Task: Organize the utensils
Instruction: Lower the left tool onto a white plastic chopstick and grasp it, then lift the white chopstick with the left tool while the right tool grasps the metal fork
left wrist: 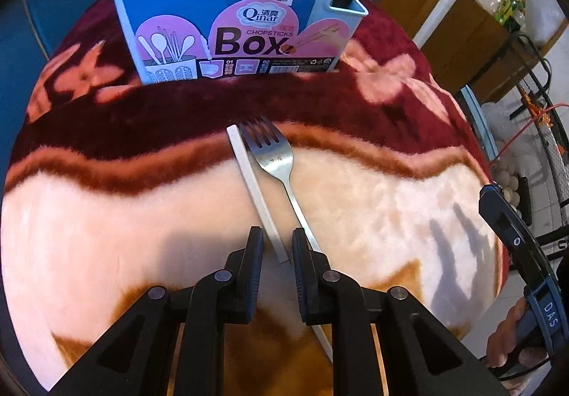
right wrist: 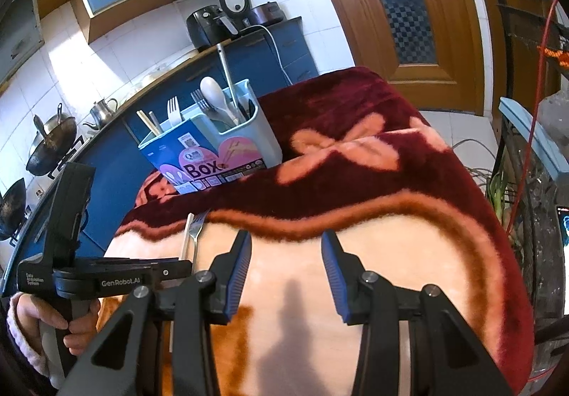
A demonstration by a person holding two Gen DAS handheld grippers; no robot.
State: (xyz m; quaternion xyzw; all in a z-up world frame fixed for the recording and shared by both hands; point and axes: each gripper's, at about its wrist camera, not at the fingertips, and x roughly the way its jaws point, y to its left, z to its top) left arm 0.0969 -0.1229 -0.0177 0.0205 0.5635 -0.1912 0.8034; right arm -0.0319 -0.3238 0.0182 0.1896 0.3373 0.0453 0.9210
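Observation:
A metal fork (left wrist: 274, 154) and a flat white stick (left wrist: 249, 175) lie side by side on the blanket, tips toward the light blue utensil box (left wrist: 234, 12). My left gripper (left wrist: 277, 237) points down over their near ends. Its jaws stand a narrow gap apart with the stick's end between them, and neither pad presses on it. The fork's handle runs under the right-hand finger (left wrist: 302, 253). In the right wrist view my right gripper (right wrist: 286, 250) is open over bare blanket, and the fork (right wrist: 197, 225) and stick (right wrist: 186, 236) lie to its left.
The utensil box (right wrist: 213, 147) holds forks, a white spoon, chopsticks and a metal handle. A red and peach blanket (right wrist: 355, 182) covers the table. A hand (right wrist: 71, 325) holds the left gripper's body. A kitchen counter with woks lies behind, a wire rack to the right.

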